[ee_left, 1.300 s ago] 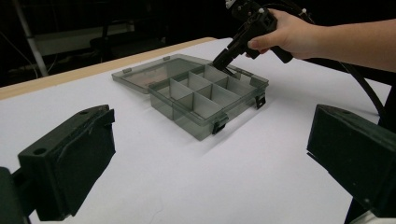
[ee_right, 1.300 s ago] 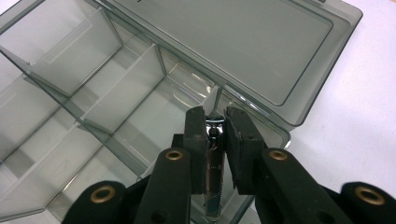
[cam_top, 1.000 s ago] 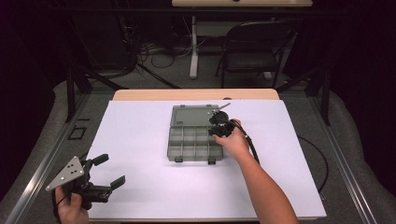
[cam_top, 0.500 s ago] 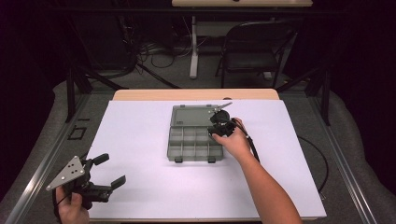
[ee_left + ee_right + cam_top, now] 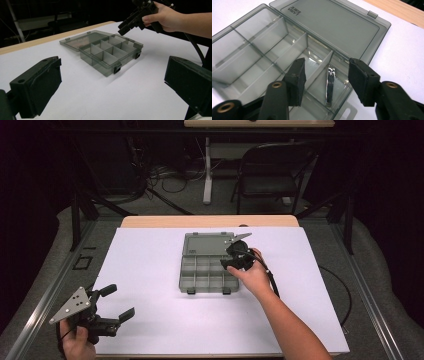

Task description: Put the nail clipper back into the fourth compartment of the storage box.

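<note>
A smoky clear compartment box point(image 5: 207, 272) lies with its lid point(image 5: 208, 244) folded flat behind it, mid-table; it also appears as the box point(image 5: 110, 53) and the box point(image 5: 262, 57). A metal nail clipper point(image 5: 330, 86) rests in one of its end compartments. My right gripper point(image 5: 231, 258) hovers over the box's right end, open, jaws either side of the clipper point(image 5: 325, 82) and above it. My left gripper point(image 5: 117, 302) is held at the table's front left corner, open and empty point(image 5: 112, 85), pointing toward the box.
White paper point(image 5: 150, 270) covers the table, with a wooden edge point(image 5: 210, 221) at the back. A cable point(image 5: 340, 295) trails off the right side. A folding chair point(image 5: 272, 175) stands beyond the table.
The right gripper has drawn slightly back from the box's right end. The left gripper has stayed in place.
</note>
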Motion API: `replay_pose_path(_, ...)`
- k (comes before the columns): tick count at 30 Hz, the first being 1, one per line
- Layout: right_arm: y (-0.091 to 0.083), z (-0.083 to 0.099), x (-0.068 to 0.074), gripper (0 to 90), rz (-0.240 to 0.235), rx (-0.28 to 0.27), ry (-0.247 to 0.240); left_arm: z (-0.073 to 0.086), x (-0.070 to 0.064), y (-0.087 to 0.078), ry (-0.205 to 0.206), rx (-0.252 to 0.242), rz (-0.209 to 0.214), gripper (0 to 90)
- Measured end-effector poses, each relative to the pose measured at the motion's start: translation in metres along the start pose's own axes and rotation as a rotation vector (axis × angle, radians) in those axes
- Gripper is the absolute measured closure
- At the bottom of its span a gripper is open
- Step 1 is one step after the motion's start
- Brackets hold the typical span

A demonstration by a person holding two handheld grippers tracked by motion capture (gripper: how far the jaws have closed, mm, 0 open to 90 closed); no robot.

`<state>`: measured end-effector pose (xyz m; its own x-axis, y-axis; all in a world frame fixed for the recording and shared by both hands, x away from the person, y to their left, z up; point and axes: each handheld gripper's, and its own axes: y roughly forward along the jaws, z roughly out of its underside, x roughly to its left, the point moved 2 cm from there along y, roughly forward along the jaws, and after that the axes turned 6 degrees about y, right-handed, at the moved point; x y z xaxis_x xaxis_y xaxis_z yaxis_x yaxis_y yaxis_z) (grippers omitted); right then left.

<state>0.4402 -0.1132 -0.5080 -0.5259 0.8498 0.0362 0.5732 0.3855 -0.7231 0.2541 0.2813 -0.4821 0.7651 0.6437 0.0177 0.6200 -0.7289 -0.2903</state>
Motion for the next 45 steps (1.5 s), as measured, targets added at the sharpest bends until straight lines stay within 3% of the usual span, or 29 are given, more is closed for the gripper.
replay_pose_path(7,-0.018,0.006,0.004,42.6,-0.024,-0.010,-0.004,0.000,-0.001,0.001,-0.003,0.000,-0.002,0.8)
replay_pose_path(14,-0.037,0.015,0.006,40.8,-0.015,-0.024,-0.015,0.000,-0.001,0.001,-0.004,-0.004,-0.003,0.8)
replay_pose_path(20,-0.059,0.026,0.011,31.5,-0.042,-0.069,-0.004,-0.001,-0.001,0.000,-0.004,-0.005,-0.003,0.8)
replay_pose_path(25,-0.079,0.039,0.015,21.7,-0.080,-0.123,0.039,-0.001,-0.002,0.001,-0.005,-0.002,-0.002,0.8)
replay_pose_path(30,-0.097,0.054,0.017,18.1,-0.104,-0.170,0.054,-0.001,-0.002,0.001,-0.004,-0.004,-0.003,0.8)
replay_pose_path(32,-0.104,0.061,0.017,15.3,-0.077,-0.177,0.056,-0.001,-0.002,0.001,-0.007,-0.004,-0.004,0.8)
replay_pose_path(36,-0.118,0.076,0.017,15.3,-0.089,-0.208,0.097,-0.001,-0.003,0.002,-0.002,0.002,0.002,0.8)
replay_pose_path(45,-0.138,0.114,0.013,15.2,-0.029,-0.256,0.088,0.000,-0.002,0.002,-0.008,0.000,0.008,0.8)
